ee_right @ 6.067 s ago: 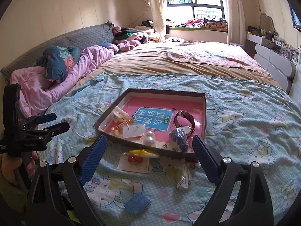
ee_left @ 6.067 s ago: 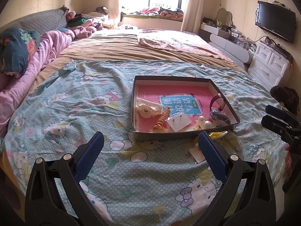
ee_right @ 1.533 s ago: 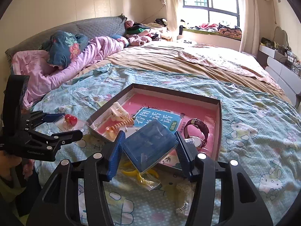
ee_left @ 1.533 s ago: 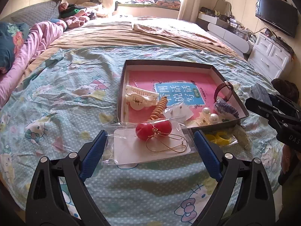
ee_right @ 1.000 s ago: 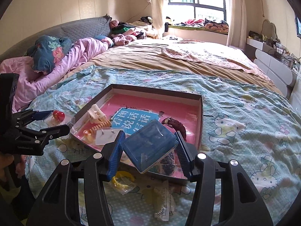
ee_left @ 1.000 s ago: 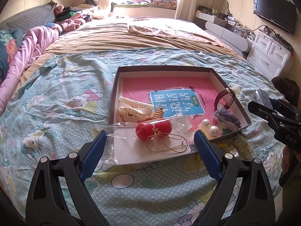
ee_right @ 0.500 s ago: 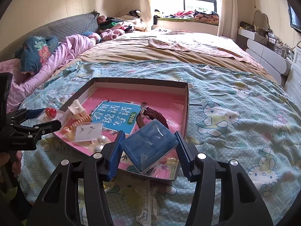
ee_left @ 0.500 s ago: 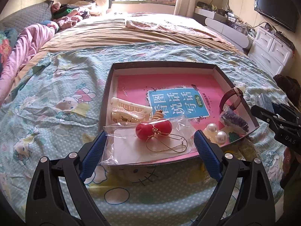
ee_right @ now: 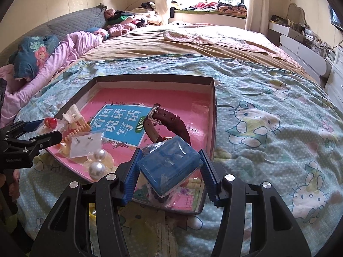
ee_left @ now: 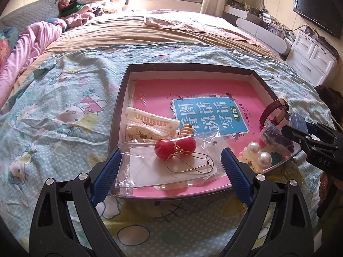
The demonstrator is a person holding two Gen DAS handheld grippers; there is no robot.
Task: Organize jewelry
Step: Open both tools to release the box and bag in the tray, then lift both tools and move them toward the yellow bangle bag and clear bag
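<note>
A dark-walled tray (ee_left: 193, 66) (ee_right: 154, 77) with a pink book inside lies on the bed. My left gripper (ee_left: 171, 167) is shut on a clear bag of red ball earrings (ee_left: 178, 160), held over the tray's near left corner. My right gripper (ee_right: 170, 162) is shut on a small blue box (ee_right: 169, 167) above the tray's near right corner. Inside the tray lie a cream hair claw (ee_left: 148, 124), a dark red watch (ee_right: 167, 122), two pearls (ee_right: 96, 162) and a packet of purple beads (ee_left: 276, 137).
A cartoon-cat bedcover (ee_right: 268, 128) surrounds the tray. Loose packets (ee_right: 158, 231) and a yellow piece (ee_right: 94, 212) lie in front of the tray. Pink bedding (ee_right: 70, 49) sits at the left, a white dresser (ee_left: 313, 62) at the right.
Both grippers, open and empty six seconds ago, now hold the earring bag and the blue box. Over the last second both have moved forward and down over the tray's near edge.
</note>
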